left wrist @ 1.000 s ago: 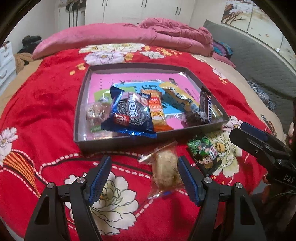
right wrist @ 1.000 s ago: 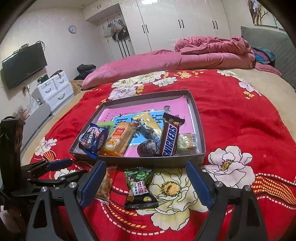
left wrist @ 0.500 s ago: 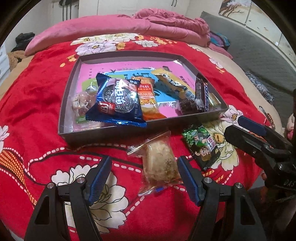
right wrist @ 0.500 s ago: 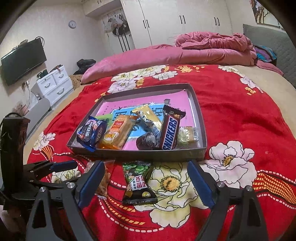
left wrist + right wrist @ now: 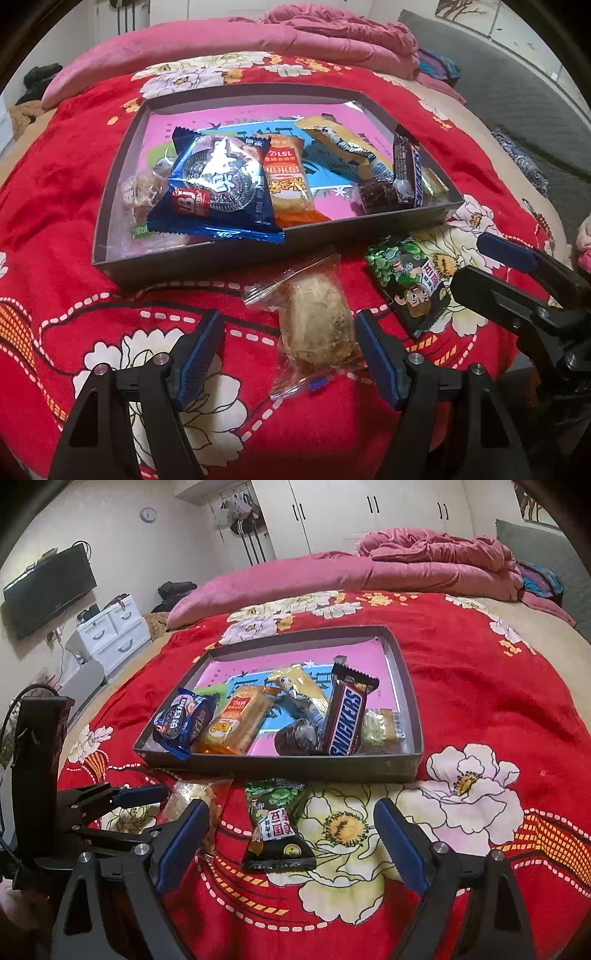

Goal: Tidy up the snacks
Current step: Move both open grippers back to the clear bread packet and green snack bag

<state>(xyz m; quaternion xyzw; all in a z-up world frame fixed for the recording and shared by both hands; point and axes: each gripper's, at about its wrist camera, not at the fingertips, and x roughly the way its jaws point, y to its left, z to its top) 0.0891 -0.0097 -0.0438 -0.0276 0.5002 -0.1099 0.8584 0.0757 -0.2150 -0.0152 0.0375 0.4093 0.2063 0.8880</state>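
Note:
A dark shallow box (image 5: 192,262) (image 5: 280,766) on the red blanket holds several snacks: a blue cookie pack (image 5: 218,188), an orange pack (image 5: 290,181), a Snickers bar (image 5: 345,720). A clear-wrapped pastry (image 5: 317,325) (image 5: 192,797) and a green-black packet (image 5: 410,280) (image 5: 275,823) lie on the blanket in front of the box. My left gripper (image 5: 288,354) is open, its right finger close to the pastry, the left one well clear. My right gripper (image 5: 291,845) is open over the green-black packet.
The red flowered blanket (image 5: 480,701) covers the bed. A pink duvet (image 5: 332,576) lies at the far end. A white drawer unit (image 5: 110,635) and a wall TV (image 5: 48,590) stand left of the bed. A grey sofa (image 5: 517,92) is at the right.
My left gripper has moved forward and lower, so the pastry now lies between its fingers. My right gripper has come slightly closer to the green-black packet. Both stay open.

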